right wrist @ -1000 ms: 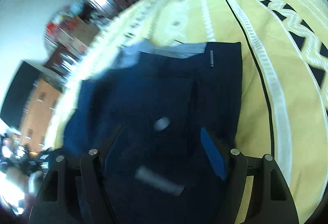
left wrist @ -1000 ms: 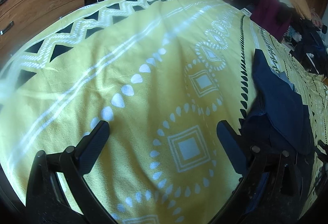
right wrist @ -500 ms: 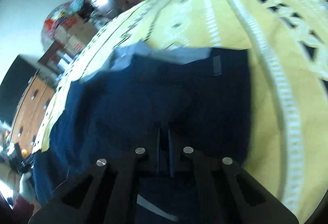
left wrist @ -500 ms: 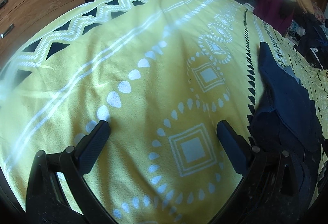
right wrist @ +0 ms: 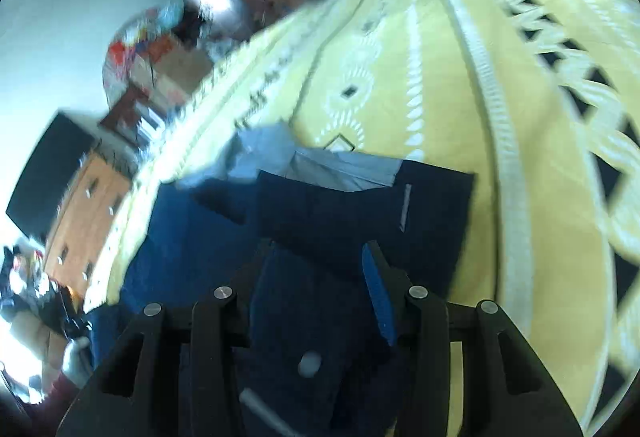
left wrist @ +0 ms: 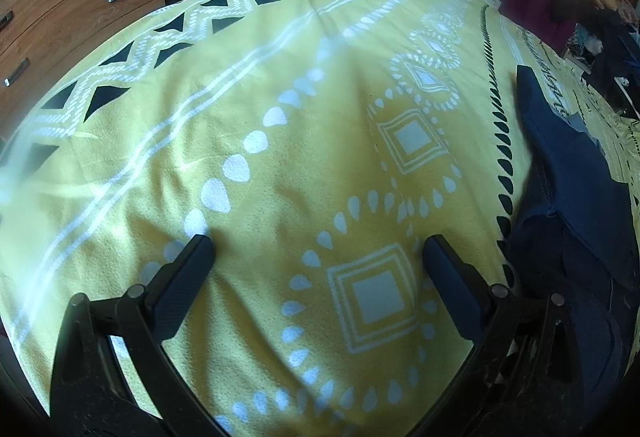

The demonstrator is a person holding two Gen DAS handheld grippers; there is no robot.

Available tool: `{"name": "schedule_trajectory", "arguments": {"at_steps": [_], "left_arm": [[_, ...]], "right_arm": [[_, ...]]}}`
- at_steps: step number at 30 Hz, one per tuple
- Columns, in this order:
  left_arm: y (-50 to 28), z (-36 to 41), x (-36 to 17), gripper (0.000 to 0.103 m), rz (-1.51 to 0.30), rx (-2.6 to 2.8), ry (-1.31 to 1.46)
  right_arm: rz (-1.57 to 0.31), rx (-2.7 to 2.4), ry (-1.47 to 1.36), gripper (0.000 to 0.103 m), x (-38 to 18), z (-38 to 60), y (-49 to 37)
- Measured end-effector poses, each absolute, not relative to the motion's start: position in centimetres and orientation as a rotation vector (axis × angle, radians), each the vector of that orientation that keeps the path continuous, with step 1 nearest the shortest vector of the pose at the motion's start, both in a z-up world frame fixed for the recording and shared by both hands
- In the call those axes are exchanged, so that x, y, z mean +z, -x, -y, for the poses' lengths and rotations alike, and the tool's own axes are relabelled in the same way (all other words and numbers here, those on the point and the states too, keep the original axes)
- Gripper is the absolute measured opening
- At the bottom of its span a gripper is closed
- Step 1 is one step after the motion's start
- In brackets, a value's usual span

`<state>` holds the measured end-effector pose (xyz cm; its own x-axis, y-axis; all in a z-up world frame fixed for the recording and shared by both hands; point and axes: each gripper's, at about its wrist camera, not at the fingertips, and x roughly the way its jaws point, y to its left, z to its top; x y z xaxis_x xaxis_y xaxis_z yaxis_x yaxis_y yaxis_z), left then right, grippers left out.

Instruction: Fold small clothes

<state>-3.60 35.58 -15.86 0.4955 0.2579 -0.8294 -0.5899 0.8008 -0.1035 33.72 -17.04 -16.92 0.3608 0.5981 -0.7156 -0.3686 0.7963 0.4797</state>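
Bed w/ yellow patterned blanket (left wrist: pixel 280 165); navy garment (right wrist: pixel 360 213), lt-grey lining showing at far edge, lying flat on blanket.

Ahead of my left tool (left wrist: pixel 318 251) the yellow blanket (left wrist: pixel 280 141) lies flat and bare as far as the bed's far edge. To its right, the dark blue garment (left wrist: pixel 572 189) blocks that side. A wooden dresser (left wrist: pixel 68 9) walls off the left.

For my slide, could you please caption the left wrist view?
Open left gripper over yellow patterned bedspread, navy garment alongside.
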Motion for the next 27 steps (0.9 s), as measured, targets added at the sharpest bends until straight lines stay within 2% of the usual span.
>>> {"name": "schedule_trajectory", "arguments": {"at_steps": [5,7,11,12,15,18,20,21,23,25,27], "left_arm": [[3.5,-35.6,-16.1,0.103,-0.922,0.537,0.399],[3.3,-35.6,-16.2,0.103,-0.928,0.543,0.391],[3.3,-35.5,-16.1,0.103,-0.93,0.546,0.388],[3.3,-35.5,-16.1,0.103,-0.931,0.546,0.388],[3.3,-35.5,-16.1,0.103,-0.934,0.545,0.39],[3.3,-35.5,-16.0,0.103,-0.93,0.541,0.394],[3.4,-35.5,-15.9,0.103,-0.93,0.54,0.398],[3.5,-35.5,-15.8,0.103,-0.931,0.539,0.397],[3.4,-35.3,-15.5,0.103,-0.95,0.536,0.387],[3.2,-34.8,-15.1,0.103,-0.973,0.523,0.356],[3.0,-33.9,-14.5,0.101,-0.989,0.52,0.307]], "right_arm": [[-0.993,0.773,-0.045,0.05,-15.8,9.0,-34.5],[-0.974,0.814,0.032,0.043,-15.7,6.0,-34.3],[-1.139,0.638,0.201,0.042,-22.1,3.2,-37.7],[-1.093,0.653,0.188,0.042,-22.5,3.4,-37.9],[-1.087,0.641,0.233,0.046,-21.5,3.0,-37.7],[-0.999,0.684,0.199,0.046,-18.2,3.4,-35.6],[-0.96,0.688,0.187,0.051,-16.4,4.0,-33.7],[-0.946,0.688,0.173,0.06,-15.7,4.5,-32.5],[-0.932,0.662,0.145,0.065,-14.7,6.9,-30.0],[-0.921,0.606,0.119,0.082,-13.8,10.1,-26.8],[-0.914,0.502,0.077,0.094,-13.0,13.6,-22.7]]}}
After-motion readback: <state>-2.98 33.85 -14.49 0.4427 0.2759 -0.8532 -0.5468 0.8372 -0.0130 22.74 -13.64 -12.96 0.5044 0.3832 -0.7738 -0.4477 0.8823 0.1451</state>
